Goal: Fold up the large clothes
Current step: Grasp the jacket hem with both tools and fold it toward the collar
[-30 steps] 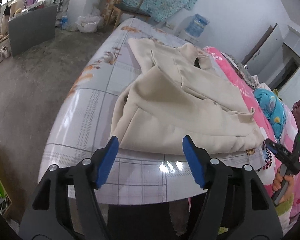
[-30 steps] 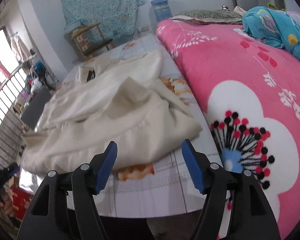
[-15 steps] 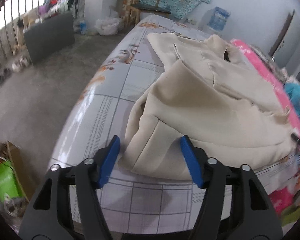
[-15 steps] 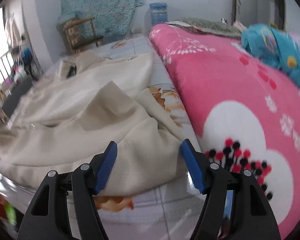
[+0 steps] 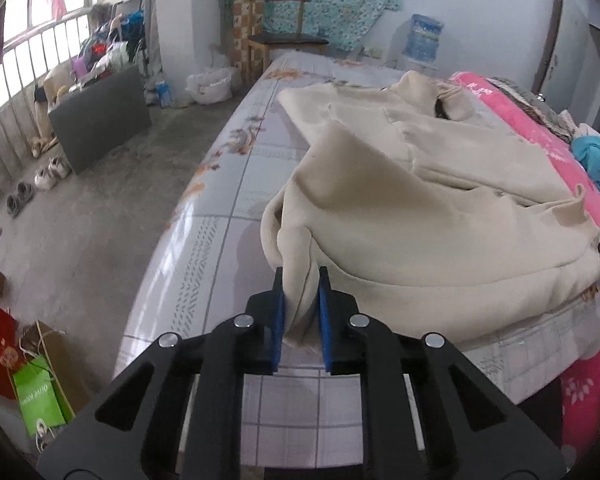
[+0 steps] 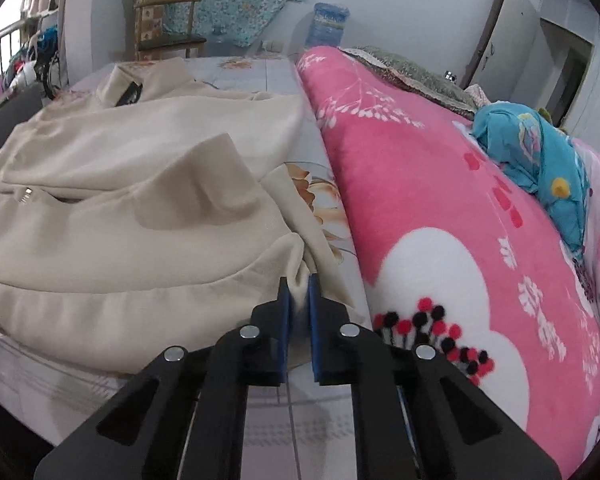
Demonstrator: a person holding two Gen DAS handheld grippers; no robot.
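A large cream jacket [image 5: 420, 208] lies spread on the bed's tiled-pattern sheet [image 5: 228, 184], collar at the far end. It also shows in the right wrist view [image 6: 120, 216]. My left gripper [image 5: 300, 300] is shut on the jacket's near left hem corner, with cloth bunched between the blue pads. My right gripper [image 6: 298, 304] is shut on the jacket's near right hem corner, beside the pink blanket. Both corners are pinched at the bed's near edge.
A pink flowered blanket [image 6: 440, 208] with a blue cloth bundle [image 6: 540, 148] covers the bed's right side. Left of the bed is concrete floor [image 5: 80, 220] with shoes, a dark board [image 5: 100, 120], bags and a wooden chair [image 5: 280, 40]. A water jug [image 5: 422, 40] stands at the far wall.
Both grippers moved forward onto the jacket's near hem and closed from open onto its two corners.
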